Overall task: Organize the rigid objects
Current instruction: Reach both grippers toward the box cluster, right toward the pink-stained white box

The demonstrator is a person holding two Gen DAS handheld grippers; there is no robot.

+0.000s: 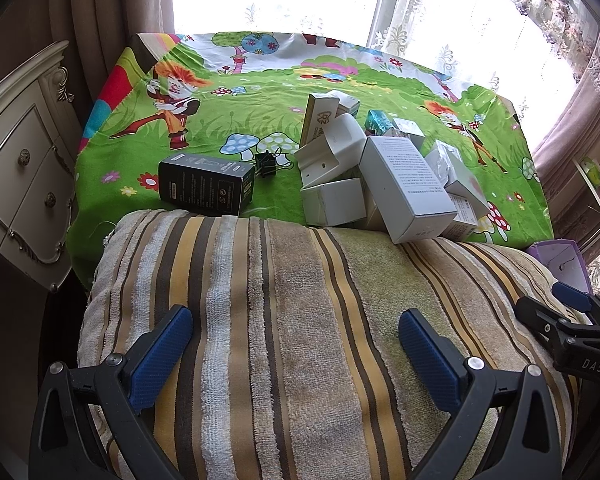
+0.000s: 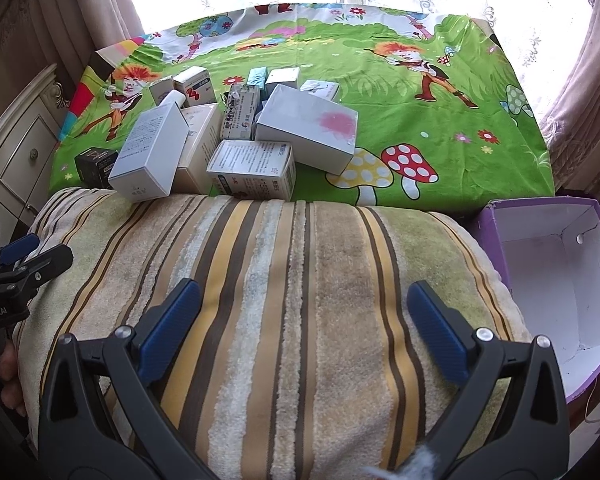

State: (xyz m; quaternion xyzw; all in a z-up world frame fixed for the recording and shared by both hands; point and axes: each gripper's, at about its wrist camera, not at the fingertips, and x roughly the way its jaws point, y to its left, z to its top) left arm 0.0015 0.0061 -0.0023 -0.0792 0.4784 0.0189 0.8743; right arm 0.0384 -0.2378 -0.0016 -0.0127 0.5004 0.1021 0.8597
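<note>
Both grippers — left gripper (image 1: 296, 350), right gripper (image 2: 304, 322) — are hovering spread and empty over the striped towel (image 2: 284, 280), best starting with the leaning white carton (image 2: 150, 152) for the purple box (image 2: 540, 276).

On the green cartoon cloth (image 2: 380, 92) sit roughly a dozen small cartons (image 2: 308, 128) — all pale but one black box (image 1: 206, 184) — plus one black binder clip (image 1: 266, 162), one purple open box (image 2: 556, 272), two grippers.

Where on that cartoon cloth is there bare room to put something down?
The cloth's right side, from the red mushroom print to the far edge, is bare. So is the left stretch behind the black box. The pile of white boxes crowds the middle-left. The purple box stands empty.
</note>
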